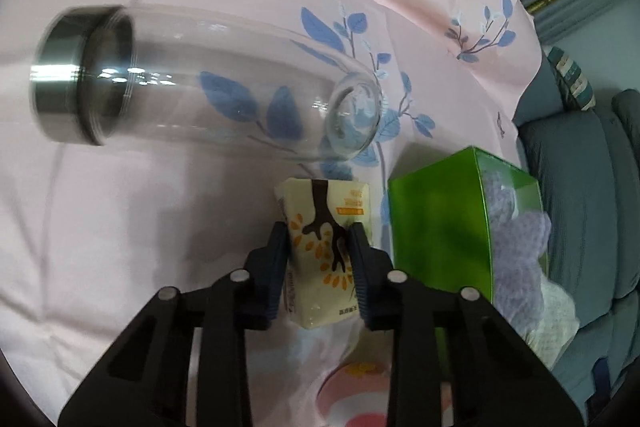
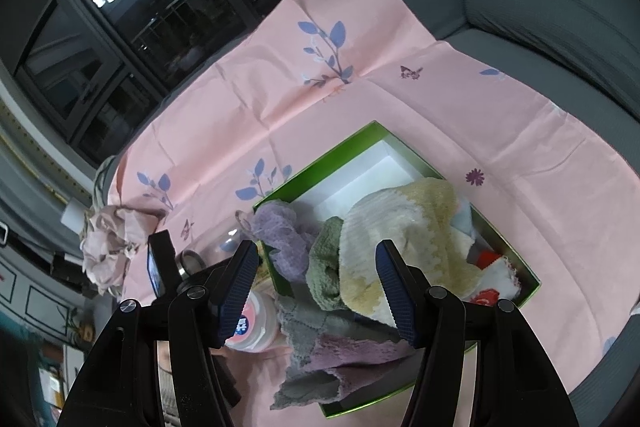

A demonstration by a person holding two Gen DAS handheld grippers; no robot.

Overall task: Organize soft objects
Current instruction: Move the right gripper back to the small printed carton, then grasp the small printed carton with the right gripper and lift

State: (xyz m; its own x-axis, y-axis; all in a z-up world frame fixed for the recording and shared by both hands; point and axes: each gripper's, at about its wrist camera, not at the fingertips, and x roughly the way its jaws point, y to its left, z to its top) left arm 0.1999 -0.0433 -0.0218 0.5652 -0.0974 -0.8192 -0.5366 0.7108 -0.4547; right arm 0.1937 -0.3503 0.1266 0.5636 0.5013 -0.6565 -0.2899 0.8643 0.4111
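My left gripper (image 1: 319,259) pinches the tissue pack (image 1: 320,247), just left of the green box (image 2: 394,211). Box already holds several cloths (image 2: 384,247) (some spilling over the near edge). My right gripper (image 2: 316,287) hangs spread, empty. Pack not boxed yet.

Left hand-held gripper (image 1: 319,247) clamped, right (image 2: 316,287) agape

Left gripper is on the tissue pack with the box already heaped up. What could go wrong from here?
1. The left gripper pinches the soft tissue pack by its sides; it may buckle or slip when lifted.
2. The glass bottle lies on its side just beyond the pack; a bump could send it rolling.
3. Cloths already spill over the green box's rim, so the pack might not settle inside.
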